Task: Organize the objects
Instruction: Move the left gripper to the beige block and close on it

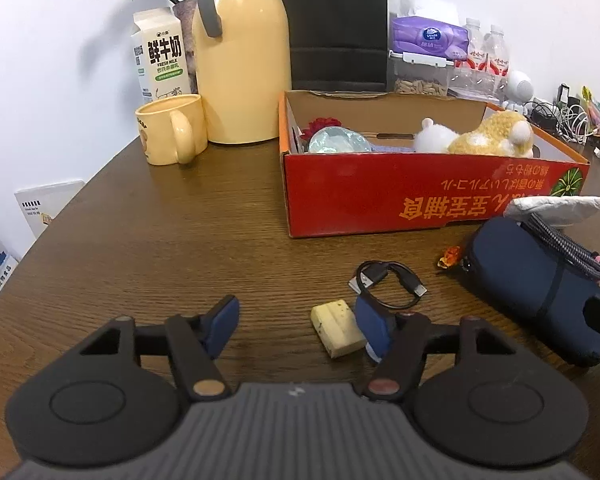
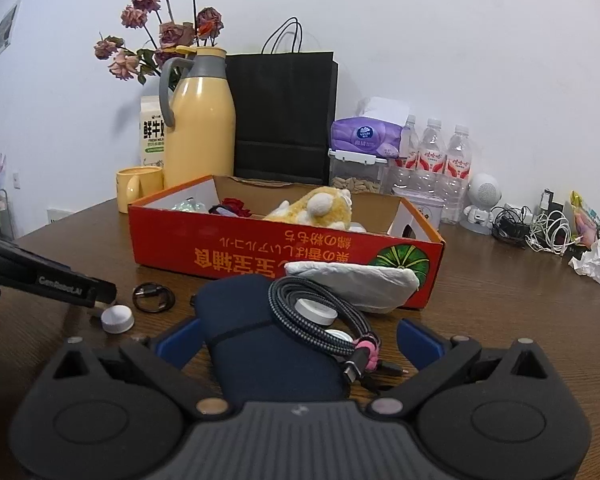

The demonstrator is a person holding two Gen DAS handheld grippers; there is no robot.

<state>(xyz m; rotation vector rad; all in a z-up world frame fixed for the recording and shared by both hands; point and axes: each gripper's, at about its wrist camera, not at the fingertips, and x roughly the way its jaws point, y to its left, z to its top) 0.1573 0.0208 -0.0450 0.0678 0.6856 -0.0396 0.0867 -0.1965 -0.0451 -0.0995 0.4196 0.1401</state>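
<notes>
Where wood table (image 1: 180,240) meets white wall (image 1: 60,60) | left fingers (image 1: 224,322) spread | right fingers (image 2: 420,340) spread

white wall (image 2: 460,40), brown wooden table (image 1: 180,240)

It looked like a lived-in home or small office corner. A dark wood-grain surface (image 2: 500,300) stood against a plain white wall, crowded with a yellow thermos jug (image 2: 198,120), a milk carton (image 1: 160,60), a matching mug (image 1: 172,128), dried roses (image 2: 160,32), a tissue pack (image 2: 366,136), water bottles (image 2: 432,160) and tangled chargers (image 2: 540,228).
</notes>
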